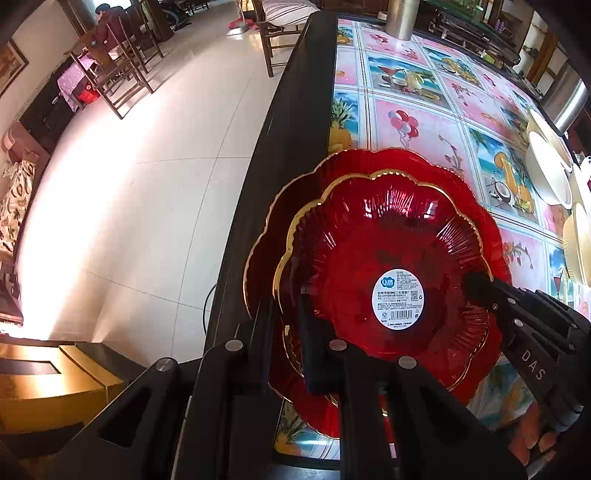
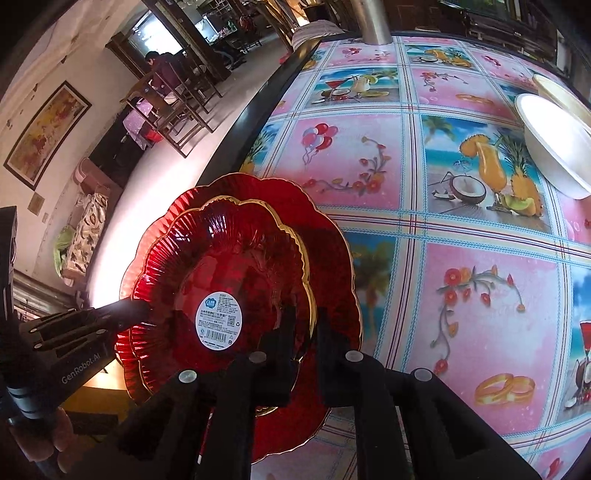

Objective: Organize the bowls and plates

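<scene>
Two red glass plates with scalloped gold rims lie nested at the table's left edge. The smaller red plate [image 1: 369,240] [image 2: 221,251], with a white round label in its middle, sits on the larger red plate [image 1: 295,199] [image 2: 332,258]. My left gripper [image 1: 286,295] straddles the smaller plate's near-left rim and is shut on it; its tip also shows in the right wrist view as the left gripper [image 2: 140,306]. My right gripper [image 2: 306,310] [image 1: 474,286] has the opposite rim between its fingers with a narrow gap showing.
The table wears a pink and blue picture oilcloth [image 2: 461,295] with a black edge [image 1: 280,147]. White bowls [image 1: 546,173] [image 2: 554,144] stand at the far right. A metal post [image 1: 400,18] rises at the back. Chairs [image 1: 110,74] and a seated person [image 1: 110,22] are across the tiled floor.
</scene>
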`<action>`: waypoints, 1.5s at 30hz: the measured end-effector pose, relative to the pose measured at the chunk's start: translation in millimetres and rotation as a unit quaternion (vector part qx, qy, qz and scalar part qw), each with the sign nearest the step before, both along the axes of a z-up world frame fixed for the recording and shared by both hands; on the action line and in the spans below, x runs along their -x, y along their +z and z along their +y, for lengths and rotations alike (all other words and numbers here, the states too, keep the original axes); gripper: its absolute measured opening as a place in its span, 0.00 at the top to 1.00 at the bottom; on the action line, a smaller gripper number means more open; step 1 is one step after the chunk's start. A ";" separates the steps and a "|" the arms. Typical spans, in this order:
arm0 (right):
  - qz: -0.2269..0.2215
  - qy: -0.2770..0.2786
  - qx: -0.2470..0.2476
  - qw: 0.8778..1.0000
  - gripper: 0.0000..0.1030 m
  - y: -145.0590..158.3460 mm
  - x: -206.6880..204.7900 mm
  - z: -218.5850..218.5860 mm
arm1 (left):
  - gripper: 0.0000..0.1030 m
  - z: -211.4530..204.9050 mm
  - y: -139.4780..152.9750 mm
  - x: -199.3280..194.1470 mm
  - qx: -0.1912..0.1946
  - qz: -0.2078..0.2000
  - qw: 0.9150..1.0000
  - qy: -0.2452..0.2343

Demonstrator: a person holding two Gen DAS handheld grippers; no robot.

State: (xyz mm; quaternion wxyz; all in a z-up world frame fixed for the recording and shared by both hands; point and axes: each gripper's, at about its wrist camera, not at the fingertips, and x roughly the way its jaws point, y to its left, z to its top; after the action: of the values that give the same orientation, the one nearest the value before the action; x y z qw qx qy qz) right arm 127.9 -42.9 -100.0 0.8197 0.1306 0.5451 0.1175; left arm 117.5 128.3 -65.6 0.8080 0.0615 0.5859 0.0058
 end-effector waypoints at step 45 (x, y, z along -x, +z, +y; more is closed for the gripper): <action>-0.166 -0.127 -0.114 0.971 0.53 75.9 79.2 -282.9 | 0.70 -211.7 37.3 53.8 0.209 -0.092 0.967 -0.112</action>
State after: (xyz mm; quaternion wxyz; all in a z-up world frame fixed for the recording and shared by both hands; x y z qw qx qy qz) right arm 48.8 -325.8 -24.1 0.8868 0.2699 0.3633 0.0937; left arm 63.8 -83.4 -28.3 0.8488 -0.0443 0.4870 -0.2011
